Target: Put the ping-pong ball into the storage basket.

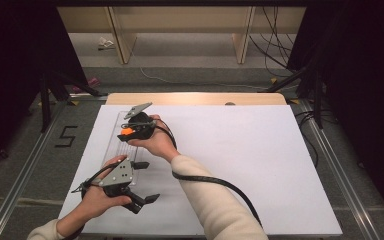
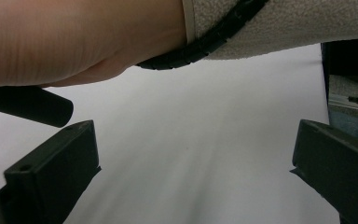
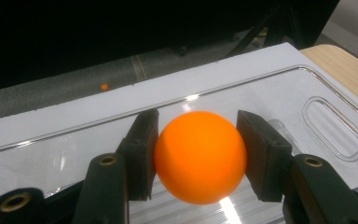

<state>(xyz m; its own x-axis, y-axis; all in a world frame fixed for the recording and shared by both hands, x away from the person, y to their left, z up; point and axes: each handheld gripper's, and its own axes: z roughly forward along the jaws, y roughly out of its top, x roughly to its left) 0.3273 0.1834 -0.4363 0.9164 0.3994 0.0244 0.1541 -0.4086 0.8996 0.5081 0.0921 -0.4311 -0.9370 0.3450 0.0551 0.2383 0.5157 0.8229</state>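
Observation:
An orange ball (image 3: pixel 200 163) is squeezed between the two black pads of my right gripper (image 3: pixel 196 140), which is shut on it. It hangs just above a clear plastic tray (image 3: pixel 307 93). From above, the ball (image 1: pixel 126 132) and right gripper (image 1: pixel 130 131) sit over the tray (image 1: pixel 114 147) at the table's left side. My left gripper (image 1: pixel 147 182) rests nearer the front left corner. Its jaws stand wide apart with only the white tabletop between them (image 2: pixel 196 154). The right forearm (image 2: pixel 74 37) and its cable cross above it.
A white sheet (image 1: pixel 240 160) covers the table, with a wooden strip (image 1: pixel 195 98) along the far edge. The right gripper's black cable (image 1: pixel 215 182) trails over the front middle. A small orange object (image 3: pixel 104 87) lies on the floor beyond the table.

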